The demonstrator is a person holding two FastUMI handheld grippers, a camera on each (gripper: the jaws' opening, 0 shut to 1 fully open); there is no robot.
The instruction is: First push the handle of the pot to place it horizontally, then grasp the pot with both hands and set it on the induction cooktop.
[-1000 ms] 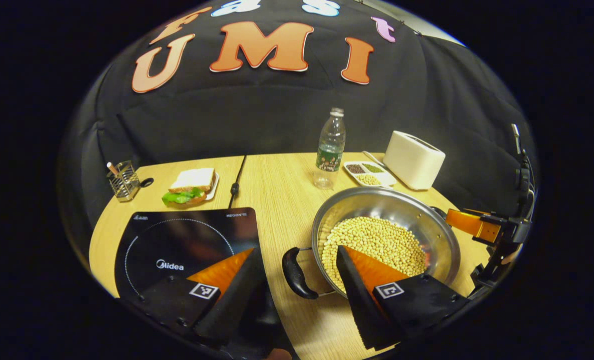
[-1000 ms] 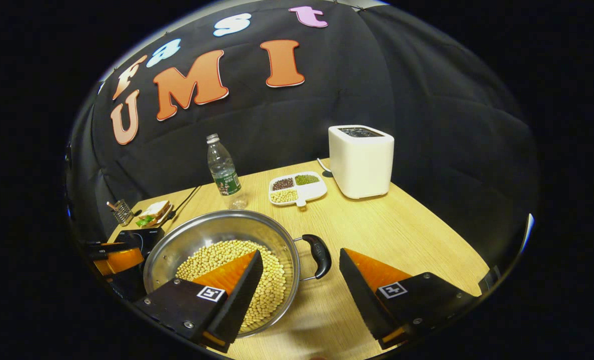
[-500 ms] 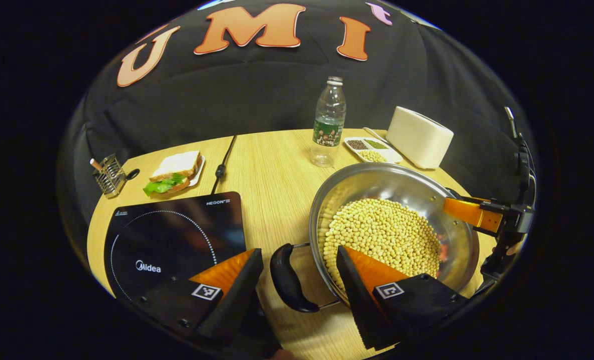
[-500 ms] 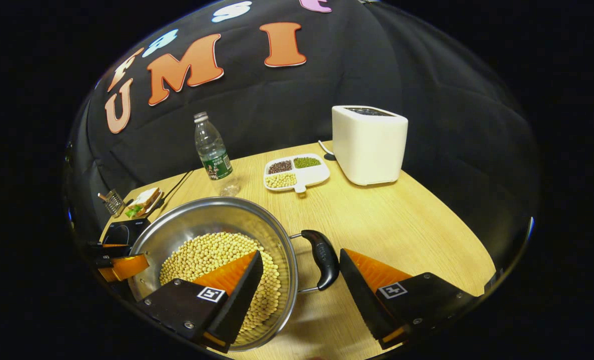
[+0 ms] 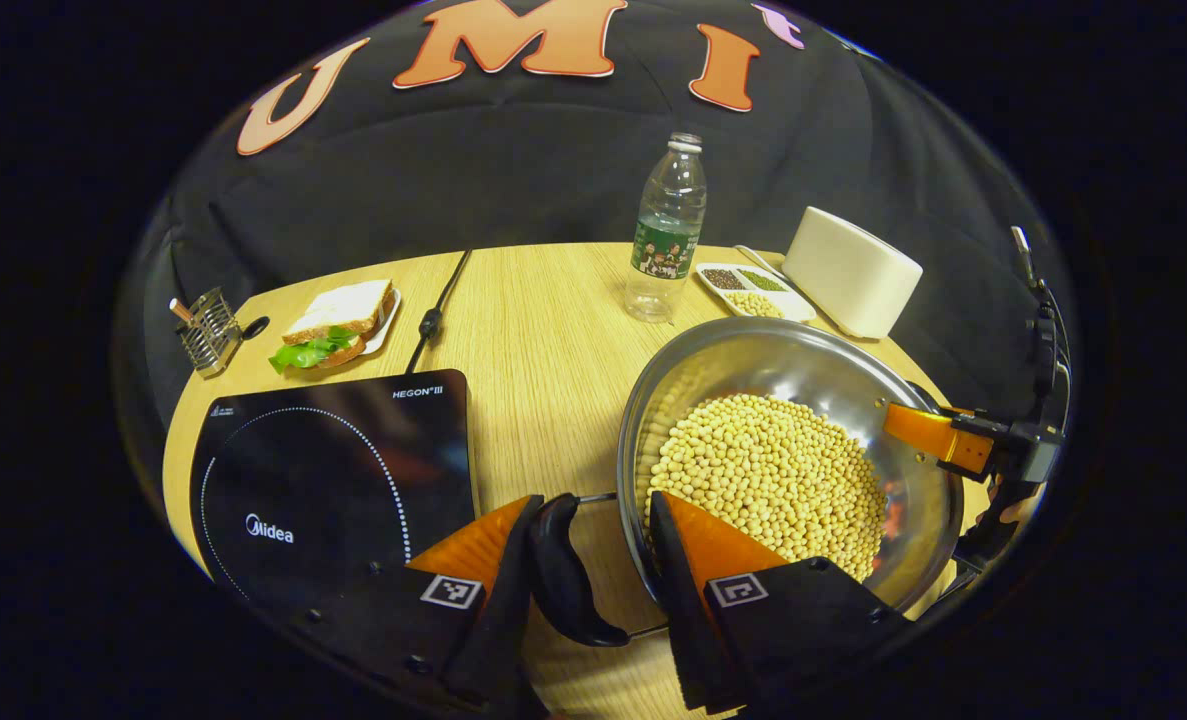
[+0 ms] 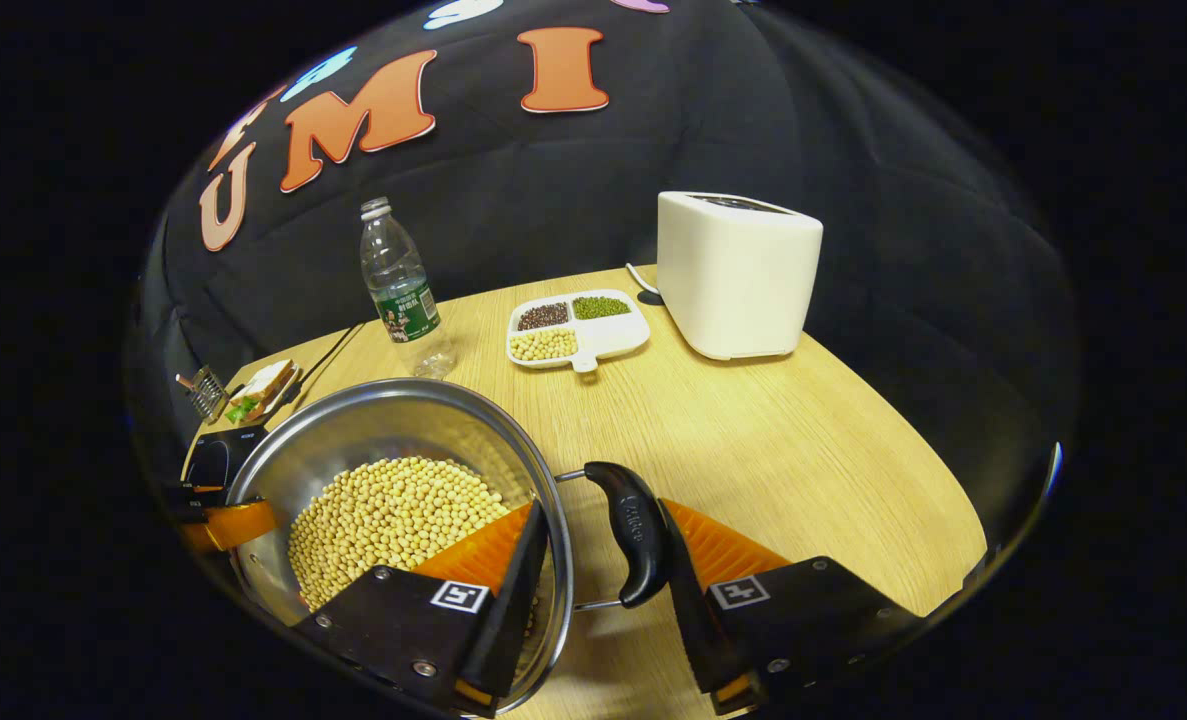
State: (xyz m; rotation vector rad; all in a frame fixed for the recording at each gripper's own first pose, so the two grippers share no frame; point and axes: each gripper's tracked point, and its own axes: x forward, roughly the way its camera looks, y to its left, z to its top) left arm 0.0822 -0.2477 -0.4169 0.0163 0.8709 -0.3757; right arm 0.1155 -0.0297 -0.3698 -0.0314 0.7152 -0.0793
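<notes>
A steel pot [image 5: 753,350] full of soybeans [image 5: 773,470] stands on the wooden table, to the right of the black induction cooktop [image 5: 333,460]. My left gripper [image 5: 591,498] straddles the pot's near black handle [image 5: 558,570]. Its left finger touches the handle, while its right finger hangs over the rim with a gap, so it is open. In the right gripper view, my right gripper [image 6: 601,505] brackets the other handle [image 6: 628,530]. One finger is against that handle and the other is over the pot [image 6: 383,430] rim. The cooktop [image 6: 215,460] shows beyond the pot.
At the back stand a water bottle [image 5: 665,235], a white toaster [image 5: 853,270] and a divided dish of beans [image 5: 748,290]. A sandwich on a plate [image 5: 333,325], a wire holder [image 5: 203,330] and a black cable [image 5: 433,310] lie behind the cooktop.
Both grippers have come down and forward onto the pot's handles, and their fingers have narrowed around them. The pot has stayed where it was.
</notes>
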